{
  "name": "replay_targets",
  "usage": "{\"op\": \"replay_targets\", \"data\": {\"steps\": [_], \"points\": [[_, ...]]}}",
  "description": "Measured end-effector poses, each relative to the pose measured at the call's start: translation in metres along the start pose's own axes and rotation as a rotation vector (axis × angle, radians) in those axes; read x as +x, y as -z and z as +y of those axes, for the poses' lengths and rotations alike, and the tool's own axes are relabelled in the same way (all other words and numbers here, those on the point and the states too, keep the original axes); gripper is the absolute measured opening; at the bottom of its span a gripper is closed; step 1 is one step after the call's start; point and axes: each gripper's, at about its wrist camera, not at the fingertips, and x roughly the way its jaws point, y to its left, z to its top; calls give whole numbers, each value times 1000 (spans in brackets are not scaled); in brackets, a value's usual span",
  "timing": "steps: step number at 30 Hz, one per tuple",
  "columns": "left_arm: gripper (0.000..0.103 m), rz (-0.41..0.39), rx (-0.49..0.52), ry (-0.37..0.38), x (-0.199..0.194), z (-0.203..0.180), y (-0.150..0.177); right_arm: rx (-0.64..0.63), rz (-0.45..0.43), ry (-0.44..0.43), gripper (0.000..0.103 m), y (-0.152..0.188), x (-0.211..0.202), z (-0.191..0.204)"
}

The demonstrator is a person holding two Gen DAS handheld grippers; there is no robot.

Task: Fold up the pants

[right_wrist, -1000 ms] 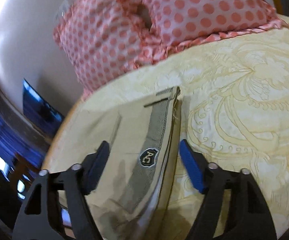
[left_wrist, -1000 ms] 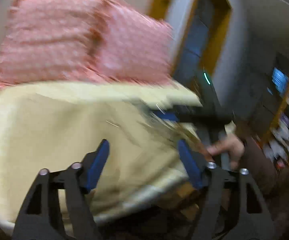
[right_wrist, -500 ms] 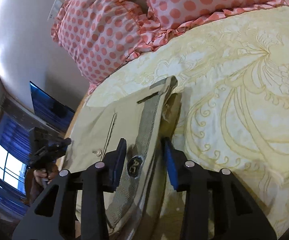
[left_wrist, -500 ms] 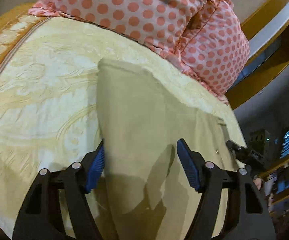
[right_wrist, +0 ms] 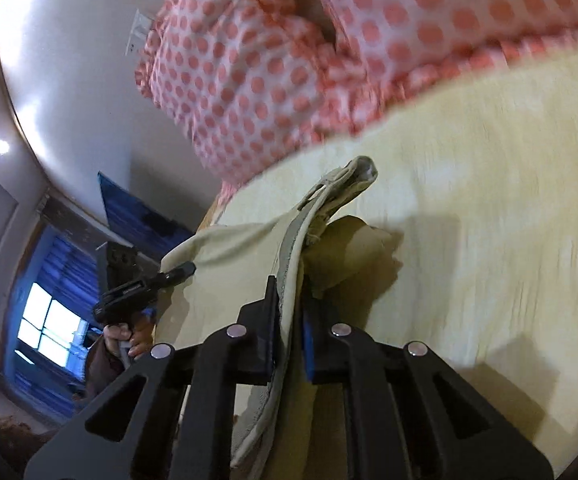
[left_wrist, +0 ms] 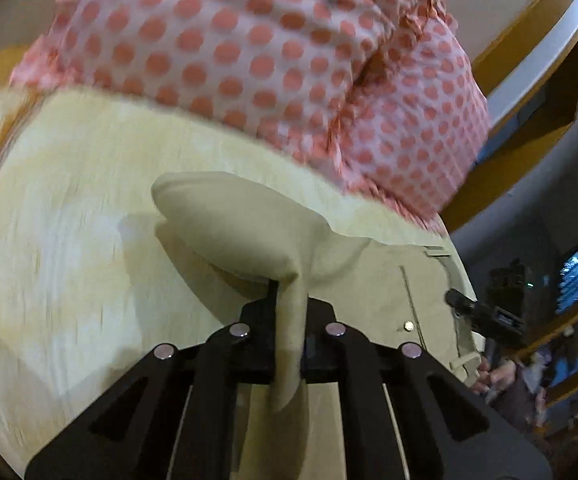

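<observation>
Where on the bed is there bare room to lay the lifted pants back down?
Bare bedspread lies beside the pants, below the polka-dot pillows. In the left view, bedspread left of the raised fabric is bare too. Crowded: the pillows.

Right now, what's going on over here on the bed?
A person is folding beige pants on a yellow bedspread, using a handheld gripper in each hand. The left gripper is clamped on a pinch of the plain fabric, the right gripper on the waistband. Both ends are lifted off the bed, in front of pink polka-dot pillows.
</observation>
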Motion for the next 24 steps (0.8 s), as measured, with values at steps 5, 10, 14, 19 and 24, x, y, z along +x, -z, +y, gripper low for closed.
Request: {"op": "replay_targets", "data": {"steps": [5,10,14,19,24], "points": [[8,-32,20,-149,57,5,-50,-8,-79,144,10,-53,14,-27],[36,11,15,-273,79,18,-50,-17,43,354,32,-52,38,-43],[55,-104,130,-311,30,-4,-34,-59,-55,308,50,-51,4,-15],[64,2,93,-27,28,-20,-9,18,51,125,77,-38,22,-8],[51,65,21,-110,70,3,-3,231,65,128,76,-38,31,-39]]}}
